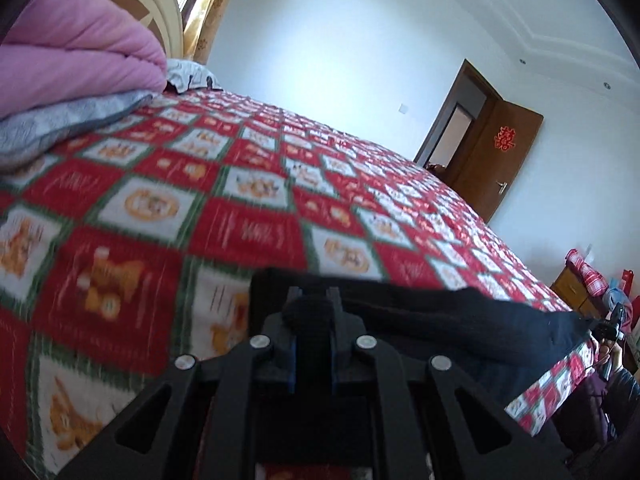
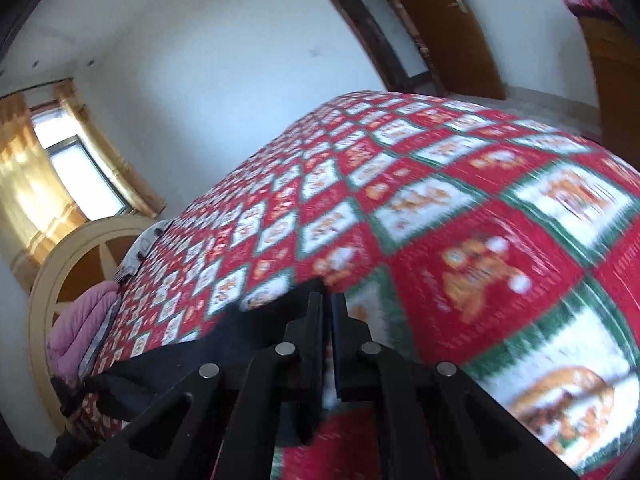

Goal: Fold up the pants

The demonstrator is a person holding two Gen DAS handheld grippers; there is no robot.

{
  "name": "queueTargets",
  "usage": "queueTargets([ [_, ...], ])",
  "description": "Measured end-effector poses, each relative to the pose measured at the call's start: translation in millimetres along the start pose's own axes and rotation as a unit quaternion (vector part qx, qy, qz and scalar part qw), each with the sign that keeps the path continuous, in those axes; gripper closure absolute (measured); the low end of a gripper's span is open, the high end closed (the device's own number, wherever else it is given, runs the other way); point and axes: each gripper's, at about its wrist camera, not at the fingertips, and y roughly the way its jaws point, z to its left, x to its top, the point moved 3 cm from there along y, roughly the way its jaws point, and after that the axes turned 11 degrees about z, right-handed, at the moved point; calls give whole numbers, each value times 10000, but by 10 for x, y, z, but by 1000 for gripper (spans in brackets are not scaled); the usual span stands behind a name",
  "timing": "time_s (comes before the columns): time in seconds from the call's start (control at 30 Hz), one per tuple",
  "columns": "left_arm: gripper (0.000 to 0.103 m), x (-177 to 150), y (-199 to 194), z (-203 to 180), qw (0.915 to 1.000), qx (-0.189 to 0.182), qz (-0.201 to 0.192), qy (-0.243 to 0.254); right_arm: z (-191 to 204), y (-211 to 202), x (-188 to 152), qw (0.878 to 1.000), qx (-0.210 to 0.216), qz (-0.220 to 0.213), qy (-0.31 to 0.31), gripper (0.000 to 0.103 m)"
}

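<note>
Pants (image 1: 460,316) look soft, light, floppy; left tongs (image 1: 311,300) pinch a bunched edge, right tongs (image 2: 327,300) nip the other corner; keep holds at the edges, cloth taut over the bed (image 1: 248,184).

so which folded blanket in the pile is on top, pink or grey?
The pink blanket; the grey blanket lies flattened beneath it on the bed.

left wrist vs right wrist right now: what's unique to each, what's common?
Left wrist only: the other gripper far right holding the pants' far end, a red-topped cabinet, the grey blanket under the pink quilt.
Right wrist only: the curtained window and the full round headboard.
Both: black pants pinched in shut jaws, red checked bedspread, pink quilt, brown door.
</note>
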Motion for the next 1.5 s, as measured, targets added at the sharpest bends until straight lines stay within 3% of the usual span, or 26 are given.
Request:
queueTargets([
  [0.07, 88, -52, 14, 16, 10000, 19, 70, -7, -173, -38, -39, 9996, -126, -8, 267, 99],
  [0.17, 76, -124, -40, 2, 9996, 200, 91, 148, -258, -109, -72, 9989, -265, -11, 389, 99],
  [0.23, 56, -174, -97, 29, 9986, 463, 49, 265, -200, -190, -84, 9984, -453, -63, 319, 98],
  [0.27, 53, -193, -132, 42, 9982, 524, 39, 295, -113, -244, -91, 9986, -461, -108, 246, 98],
  [0.33, 37, -232, -198, 88, 9971, 694, -7, 310, 126, -334, -108, 9982, -558, -212, -24, 98],
  [0.47, 36, -325, -329, 146, 9960, 847, -110, 261, 1015, -303, -246, 9889, -876, -167, -1190, 95],
  [0.53, 36, -363, -363, 180, 9956, 903, -78, 245, 1479, -168, -410, 9794, -853, -18, -1832, 70],
  [0.57, 36, -386, -372, 184, 9949, 978, -55, 250, 1779, -35, -539, 9719, -714, 161, -2237, 42],
  [0.6, 36, -410, -394, 178, 9949, 973, -21, 260, 1995, 78, -658, 9656, -592, 316, -2512, 31],
  [0.7, 37, -471, -434, 121, 9967, 773, 72, 221, 2750, 495, -1095, 9407, -156, 626, -3330, 31],
  [0.73, 38, -486, -438, 102, 9973, 695, 123, 200, 2883, 607, -1204, 9351, -126, 719, -3469, 31],
  [0.9, 44, -603, -473, 21, 9989, 348, 326, -22, 3669, 1263, -1929, 8830, -10, 1154, -4550, 31],
  [1.0, 44, -640, -421, -19, 9987, 288, 406, -83, 3895, 1451, -2231, 8605, 89, 1169, -4957, 31],
  [1.07, 45, -662, -303, -50, 9975, 279, 633, -104, 4000, 1557, -2391, 8471, -75, 1120, -5195, 31],
  [1.17, 49, -693, -219, -84, 9976, 220, 635, -155, 4102, 1677, -2531, 8306, -245, 1069, -5459, 31],
  [1.23, 65, -697, -186, -78, 9970, 325, 689, -146, 4119, 1720, -2555, 8239, -309, 1030, -5564, 33],
  [1.27, 74, -688, -190, -75, 9967, 413, 682, -120, 4137, 1772, -2572, 8179, -403, 1011, -5649, 39],
  [1.33, 81, -666, -221, -62, 9967, 460, 656, -113, 4160, 1887, -2594, 8089, -526, 1085, -5755, 50],
  [1.43, 88, -604, -261, -69, 9969, 514, 596, 10, 4148, 2004, -2580, 8065, -642, 1210, -5751, 61],
  [1.5, 92, -552, -248, -83, 9968, 551, 583, 76, 4141, 2090, -2573, 8050, -657, 1333, -5743, 77],
])
